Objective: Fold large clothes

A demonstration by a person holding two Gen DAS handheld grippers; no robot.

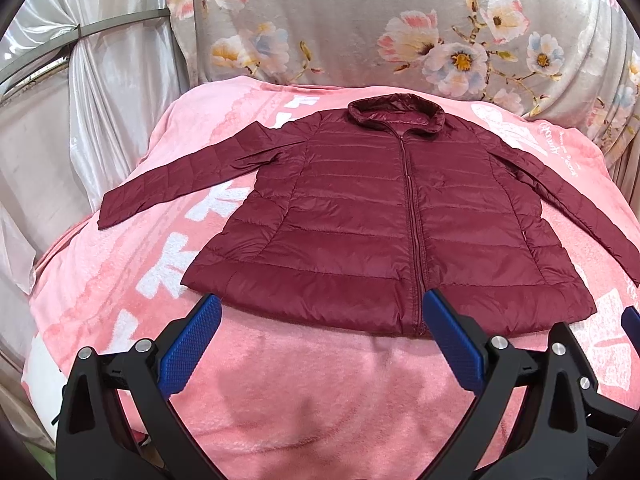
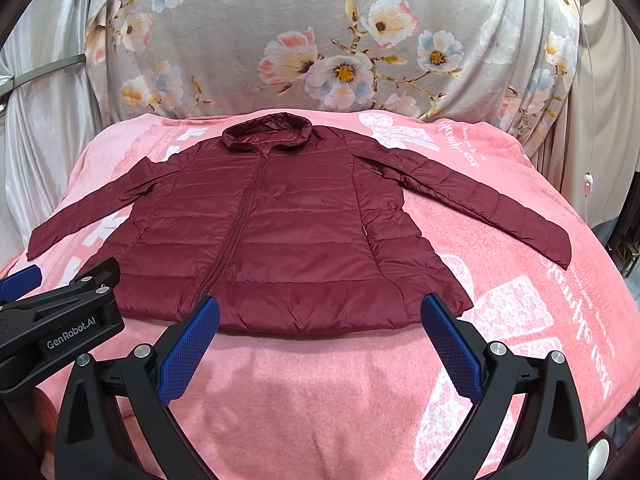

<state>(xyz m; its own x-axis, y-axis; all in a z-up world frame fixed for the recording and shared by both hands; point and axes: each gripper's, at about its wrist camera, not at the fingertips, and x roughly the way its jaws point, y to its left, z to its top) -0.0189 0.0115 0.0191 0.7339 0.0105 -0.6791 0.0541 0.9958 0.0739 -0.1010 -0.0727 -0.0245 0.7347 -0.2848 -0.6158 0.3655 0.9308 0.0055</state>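
A dark red quilted jacket (image 1: pixel 384 224) (image 2: pixel 280 232) lies flat on a pink blanket (image 1: pixel 300 392) (image 2: pixel 320 400), zipped, collar at the far end, both sleeves spread outward. My left gripper (image 1: pixel 322 304) hovers open just short of the hem, left of the zip, with nothing between its blue pads. My right gripper (image 2: pixel 320 308) is open too, near the hem's right half, also holding nothing. The left gripper's black body (image 2: pixel 60 320) shows at the left edge of the right wrist view.
The blanket covers a bed, with white lettering and prints on it. A grey floral cloth (image 1: pixel 400 28) (image 2: pixel 320 40) hangs behind. Shiny white curtains (image 1: pixel 80 120) stand at the left. A small pink switch on a cord (image 2: pixel 587 184) hangs at the right.
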